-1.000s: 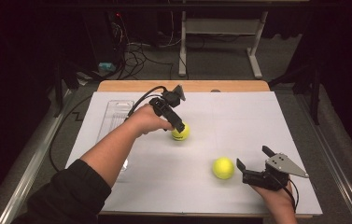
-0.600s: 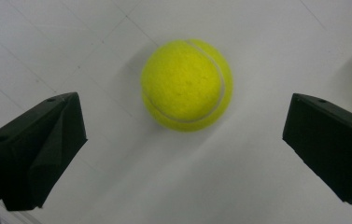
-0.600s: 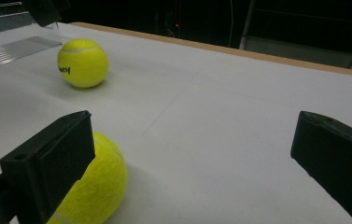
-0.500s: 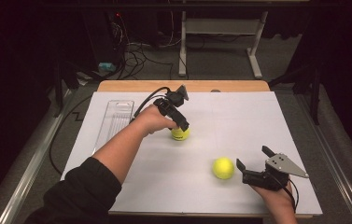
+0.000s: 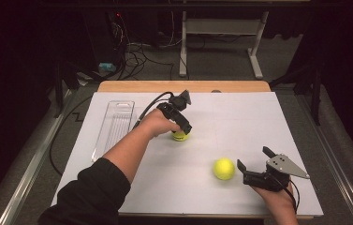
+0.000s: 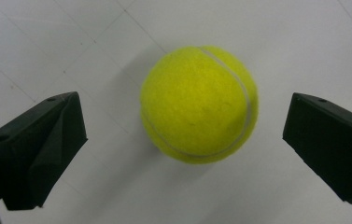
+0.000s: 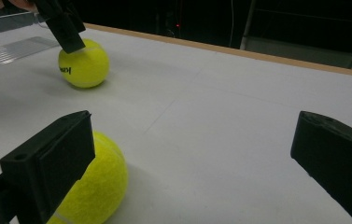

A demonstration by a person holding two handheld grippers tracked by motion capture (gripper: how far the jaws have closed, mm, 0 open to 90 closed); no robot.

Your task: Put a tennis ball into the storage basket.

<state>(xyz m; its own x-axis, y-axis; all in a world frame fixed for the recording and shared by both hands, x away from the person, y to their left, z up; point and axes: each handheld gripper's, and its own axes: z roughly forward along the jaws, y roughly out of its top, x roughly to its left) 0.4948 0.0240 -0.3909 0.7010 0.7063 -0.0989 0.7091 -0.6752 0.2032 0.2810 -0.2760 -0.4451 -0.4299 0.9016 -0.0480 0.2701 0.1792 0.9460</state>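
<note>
A white table (image 5: 239, 117) is set in a dark room. The left gripper (image 5: 183, 129) is held over a tennis ball (image 6: 199, 103), jaws apart. The right gripper (image 5: 251, 164), jaws spread, is held just beside a second ball (image 5: 224, 168).

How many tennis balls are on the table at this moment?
2. One tennis ball lies mid-table under the open left tongs; the other ball rests nearer the front edge, just left of the right tongs.
</note>
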